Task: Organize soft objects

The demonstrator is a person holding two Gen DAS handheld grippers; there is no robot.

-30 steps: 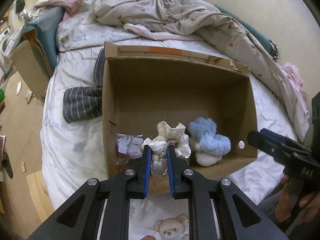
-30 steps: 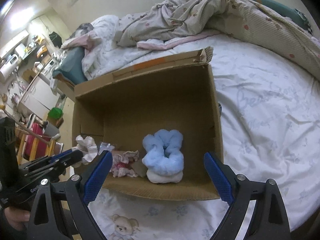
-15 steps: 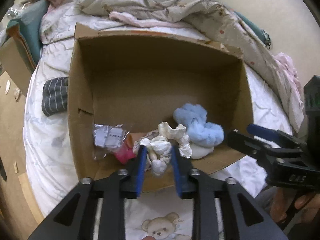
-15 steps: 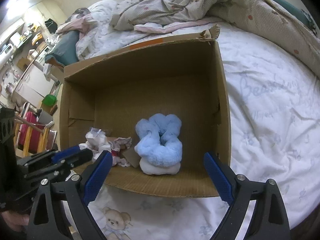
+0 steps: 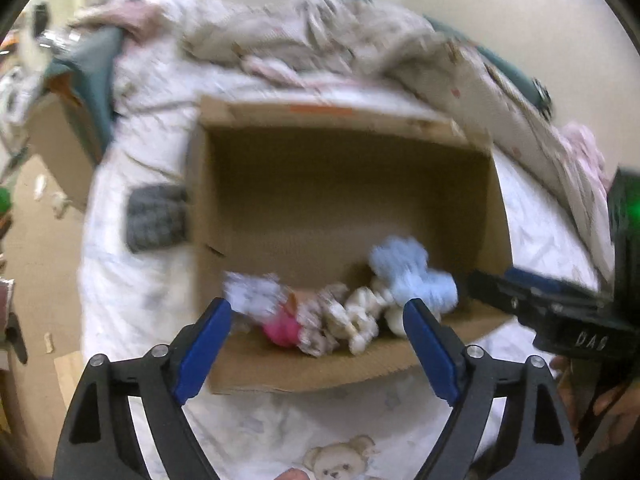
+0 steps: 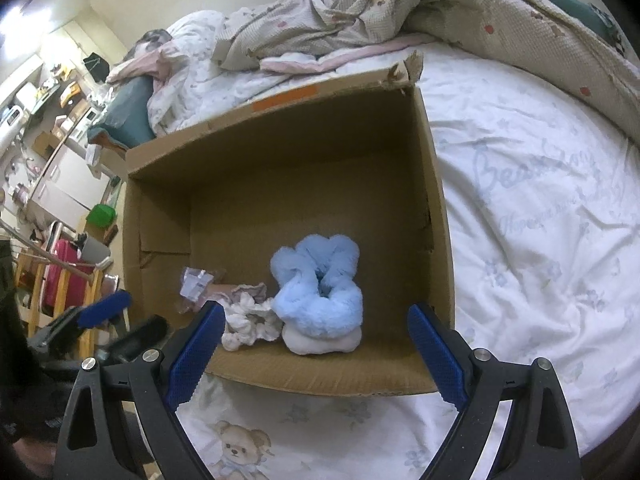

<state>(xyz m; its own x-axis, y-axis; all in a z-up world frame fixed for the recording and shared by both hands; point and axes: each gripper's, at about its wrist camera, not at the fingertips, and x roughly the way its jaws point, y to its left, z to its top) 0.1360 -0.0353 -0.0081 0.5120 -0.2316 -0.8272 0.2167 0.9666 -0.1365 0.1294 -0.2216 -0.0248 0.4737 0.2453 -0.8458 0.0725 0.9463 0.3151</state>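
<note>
cream ruffled scrunchie [image 6: 252,322], crumpled, in cardboard box [image 6: 434,216]

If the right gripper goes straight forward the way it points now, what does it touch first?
Most likely the blue scrunchie inside the cardboard box. The open right gripper points over the near box edge at it. Depth is unclear, so the low near wall could come first.

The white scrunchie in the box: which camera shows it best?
The right wrist view shows it best: the white scrunchie is sharp there, lying on the floor of the cardboard box beside the blue scrunchie. The left wrist view is motion-blurred, so the white scrunchie is only a pale smear there.
</note>
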